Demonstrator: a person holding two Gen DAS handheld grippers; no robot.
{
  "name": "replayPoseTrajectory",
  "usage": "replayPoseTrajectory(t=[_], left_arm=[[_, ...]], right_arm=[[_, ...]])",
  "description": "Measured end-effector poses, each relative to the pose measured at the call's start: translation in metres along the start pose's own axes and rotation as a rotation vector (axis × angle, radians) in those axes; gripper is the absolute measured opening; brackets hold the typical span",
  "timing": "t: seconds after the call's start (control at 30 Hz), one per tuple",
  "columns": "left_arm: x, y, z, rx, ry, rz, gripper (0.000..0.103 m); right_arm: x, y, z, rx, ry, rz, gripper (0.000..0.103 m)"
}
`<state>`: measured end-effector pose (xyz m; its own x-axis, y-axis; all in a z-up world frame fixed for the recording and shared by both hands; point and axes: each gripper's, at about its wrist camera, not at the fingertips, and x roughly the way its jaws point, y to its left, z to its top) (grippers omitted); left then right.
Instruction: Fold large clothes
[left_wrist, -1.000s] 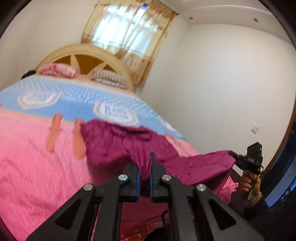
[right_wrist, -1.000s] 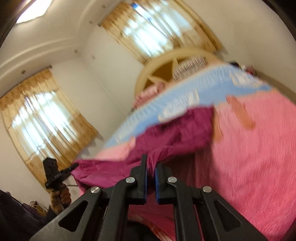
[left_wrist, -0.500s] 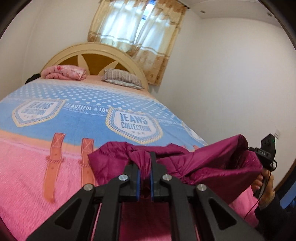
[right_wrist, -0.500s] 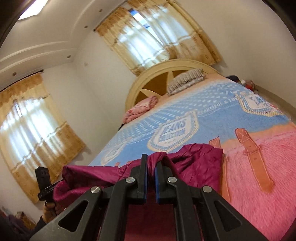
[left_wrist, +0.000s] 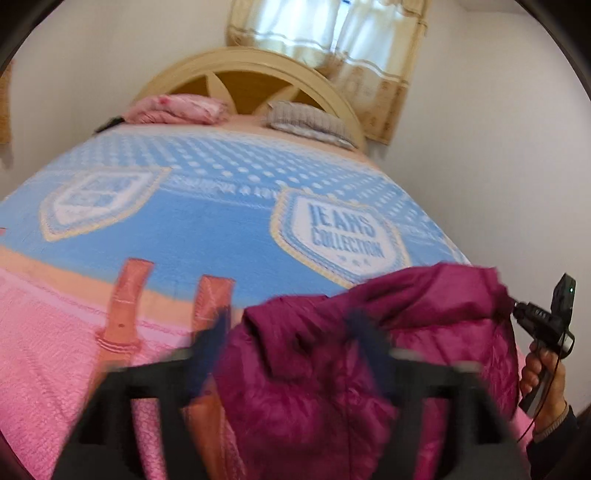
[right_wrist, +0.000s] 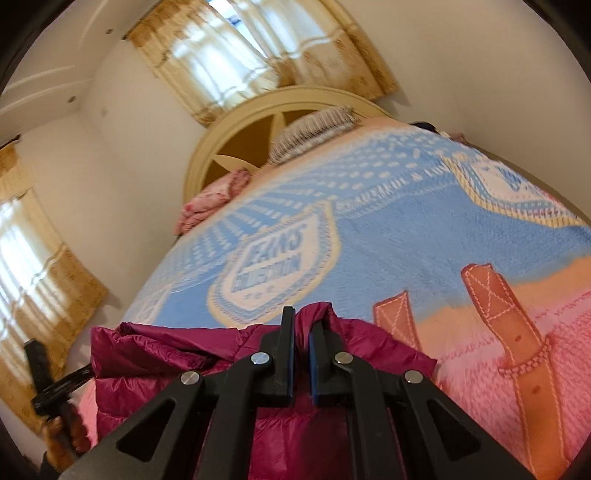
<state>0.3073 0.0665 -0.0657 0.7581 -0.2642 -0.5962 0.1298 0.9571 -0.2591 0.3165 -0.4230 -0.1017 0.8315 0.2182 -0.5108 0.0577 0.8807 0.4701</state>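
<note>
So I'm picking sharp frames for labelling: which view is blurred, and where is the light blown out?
Left wrist view: motion blur smears the left gripper and the magenta quilted jacket. Right wrist view: right gripper crisp, blue and pink blanket slightly soft. Both: windows behind the yellow curtains overexposed; fisheye bends edges.

"JEANS COLLECTION" is printed on a white badge (left_wrist: 341, 236) on the blue blanket (left_wrist: 207, 218), at 3 o'clock from the middle.

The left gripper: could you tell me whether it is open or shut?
Open: the left gripper's blurred jaws stand wide apart around the magenta jacket.
</note>
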Motion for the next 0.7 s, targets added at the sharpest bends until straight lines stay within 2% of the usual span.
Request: replayPoseTrajectory(t=[0.07,0.3,0.37,0.4,0.43,0.47,0.53,0.63,0.7], left_arm=[[-0.009,-0.004,0.0,0.012,-0.053,0.021,0.103],[0.0,-0.045,-0.017,0.093,-0.031,0.017,0.103],[0.013,-0.072,-0.031,0.175,-0.016,0.04,0.103],[0.024,-0.089,-0.041,0.239,-0.001,0.084,0.103],[0.03,-0.097,-0.046,0.278,0.003,0.116,0.103],[0.041,-0.108,-0.056,0.338,0.002,0.186,0.103],[0.055,-0.113,-0.068,0.382,0.005,0.28,0.103],[0.07,-0.101,-0.073,0.321,0.05,0.323,0.103],[0.077,-0.086,-0.071,0.242,0.069,0.34,0.103]], right_arm=[[0.014,-0.002,0.001,-0.006,0.001,-0.034,0.005],[0.041,-0.01,0.0,-0.006,0.01,-0.115,0.005],[0.039,-0.008,-0.001,-0.009,0.007,-0.139,0.008],[0.036,-0.003,0.0,-0.016,-0.003,-0.157,0.011],[0.032,0.002,-0.001,-0.029,-0.015,-0.17,0.027],[0.025,0.012,-0.001,-0.054,-0.03,-0.171,0.049],[0.007,0.036,-0.004,-0.131,-0.065,-0.165,0.066],[-0.022,0.081,-0.017,-0.268,-0.135,-0.194,0.066],[-0.033,0.103,-0.034,-0.297,-0.158,-0.136,0.066]])
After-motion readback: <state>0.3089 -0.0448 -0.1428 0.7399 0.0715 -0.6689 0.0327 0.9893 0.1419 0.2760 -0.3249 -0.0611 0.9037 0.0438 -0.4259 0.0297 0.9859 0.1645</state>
